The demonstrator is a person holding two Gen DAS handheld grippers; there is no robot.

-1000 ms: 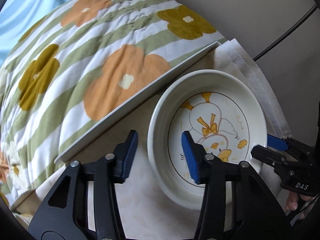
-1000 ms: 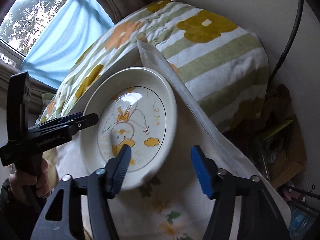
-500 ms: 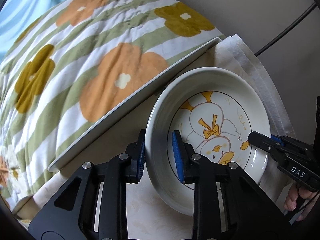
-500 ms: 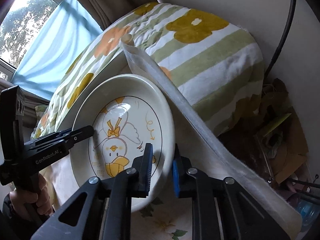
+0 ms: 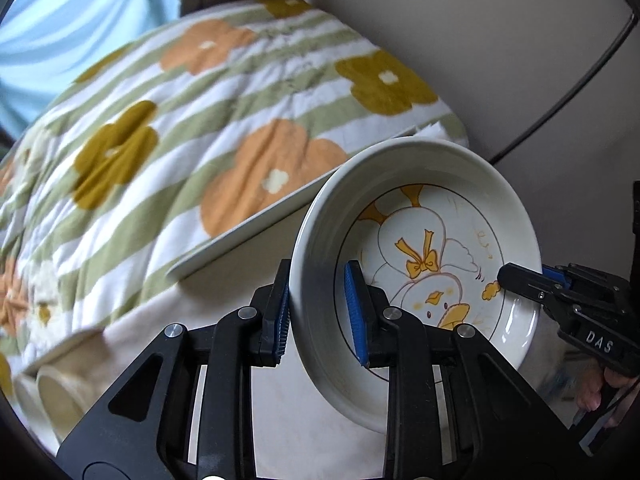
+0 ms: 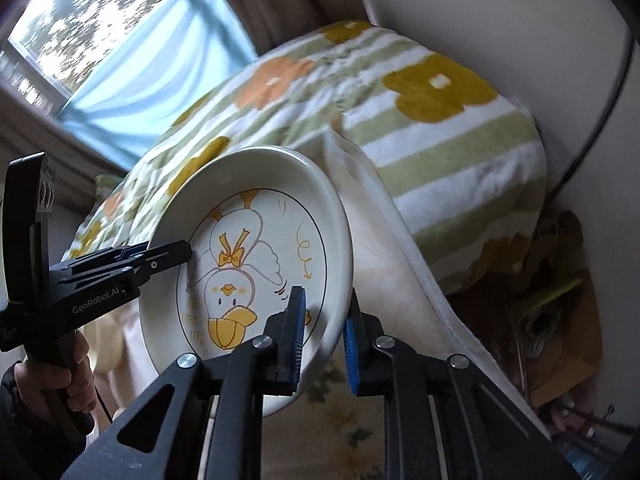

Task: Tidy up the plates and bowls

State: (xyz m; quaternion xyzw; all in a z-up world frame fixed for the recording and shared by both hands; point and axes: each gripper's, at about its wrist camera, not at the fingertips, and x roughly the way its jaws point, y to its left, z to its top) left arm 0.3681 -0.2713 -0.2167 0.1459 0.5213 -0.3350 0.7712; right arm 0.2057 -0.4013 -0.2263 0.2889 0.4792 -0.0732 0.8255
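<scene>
Duck plate (image 5: 432, 240) is the thing you are holding, and you hold it with both tools at once. The jaws of your left gripper (image 5: 320, 312) are clamped on the rim on one side, one blue pad (image 5: 354, 312) inside the dish and one outside. The jaws of your right gripper (image 6: 322, 336) are clamped on the rim on the other side in the same way. Two grips on two sides make sense here, because the plate looks wide, smooth and heavy, and one pinch at the edge could let it swing or slip.

The plate is tipped, with the picture of the duck facing up at you, and it seems to be off the worktop (image 5: 320, 432). The worktop wears a pale cloth with small flowers (image 6: 344, 436) on it. Behind the plate lies a flat white tray (image 5: 248, 236), and it leans on a big soft blanket with green stripes and orange and yellow flowers (image 5: 224, 120). I think the tray is why you lift the plate rather than slide it, since the tray edge sits just beside it.

At the low left of the left camera's view you can see two pale cups or bowls (image 5: 52, 396), blurry, lying on their sides. That may be where the dishes are gathered, but I cannot tell for sure.

The cloth hangs over the worktop edge (image 6: 416, 264) near the wall, so keep the plate over the middle. Both pads should squeeze evenly, or the plate could twist between them.
</scene>
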